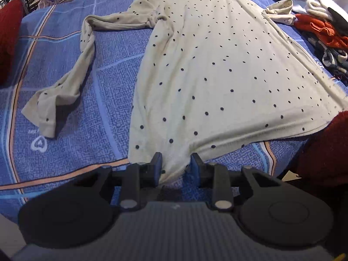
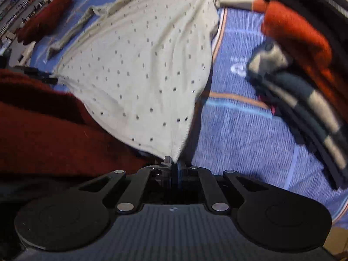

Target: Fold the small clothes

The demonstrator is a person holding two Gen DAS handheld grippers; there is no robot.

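1. At the near hem, the left claw has a bunched fold of the dotted cream shirt between its blue pads; the pads look to be pressing the cloth, though a gap remains between them because of the bunch.
2. At the other near corner, the right claw is pressed almost together, pinching the shirt's corner, which rises to a point at its tips.
3. The shirt lies face-flat on the blue patterned bed cover, its long axis running straight away from both claws, hem near and neckline far. Each claw has its own corner, so neither is nearer; I judge that a fold would carry the hem forward along that axis toward the collar.
4. The left sleeve sprawls out sideways on the cover, not tucked in, and could spoil a tidy fold. The right sleeve is bunched near the far shoulder.
5. A pile of clothes, orange and striped, sits just beside the shirt's right edge. A dark red sleeve of the person crosses near the hem.
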